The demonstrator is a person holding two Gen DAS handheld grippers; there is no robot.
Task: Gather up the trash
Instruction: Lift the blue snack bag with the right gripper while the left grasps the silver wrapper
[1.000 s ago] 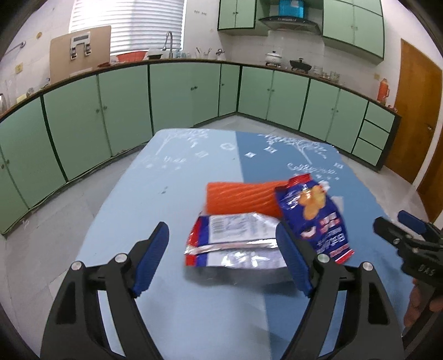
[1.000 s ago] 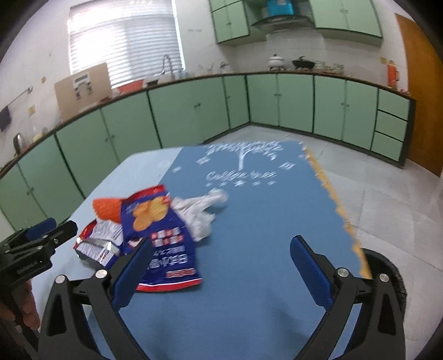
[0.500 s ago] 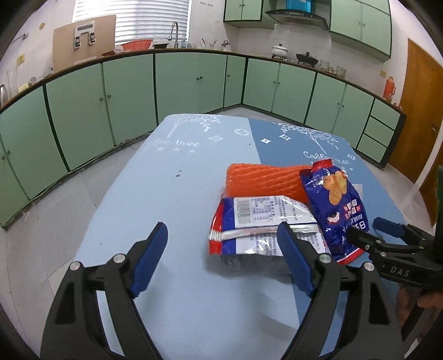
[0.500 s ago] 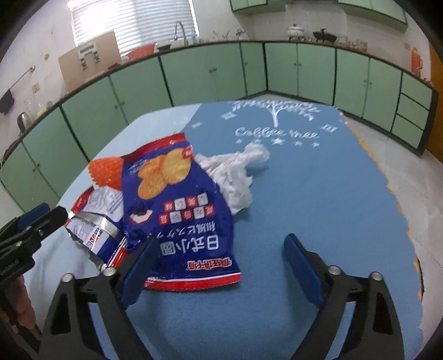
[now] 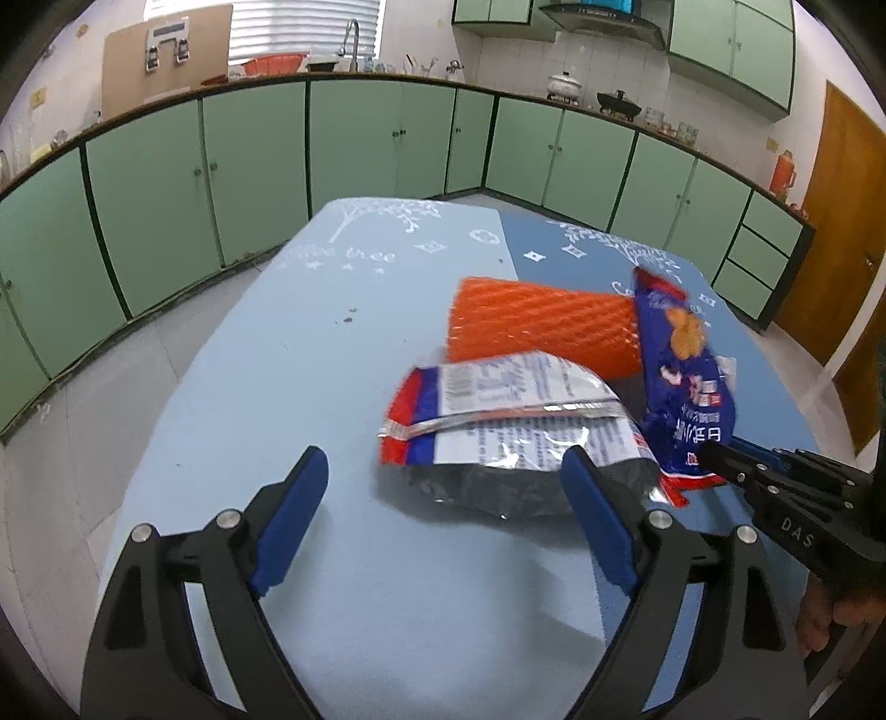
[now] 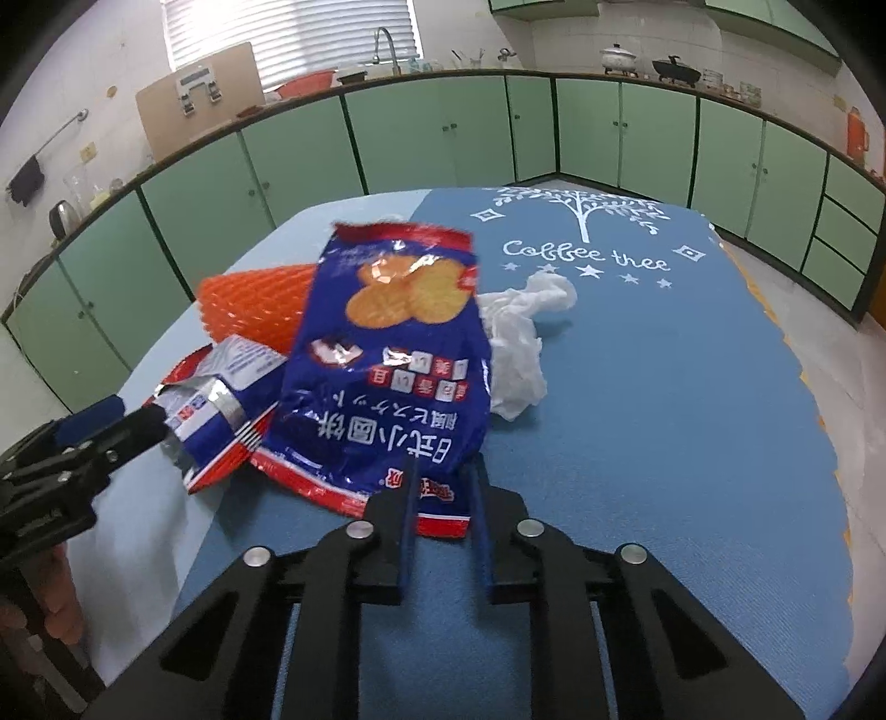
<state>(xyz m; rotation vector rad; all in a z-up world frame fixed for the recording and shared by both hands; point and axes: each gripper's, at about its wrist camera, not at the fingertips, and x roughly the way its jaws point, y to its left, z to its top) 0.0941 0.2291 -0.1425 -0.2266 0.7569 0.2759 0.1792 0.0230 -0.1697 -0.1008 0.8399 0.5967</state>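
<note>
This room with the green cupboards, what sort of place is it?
Most likely a home kitchen: green cabinets run under a long counter, a sink tap stands by the window, and pots sit beneath a range hood.

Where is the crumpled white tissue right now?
In the right wrist view, the white tissue lies on the dark blue half of the table, just right of the blue cookie bag, partly tucked under its edge, below the "Coffee tree" print.

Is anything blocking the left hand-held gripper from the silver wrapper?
Nothing visible: the open left hand-held gripper faces the silver wrapper over bare tablecloth; its right finger already overlaps the wrapper's near corner.
</note>
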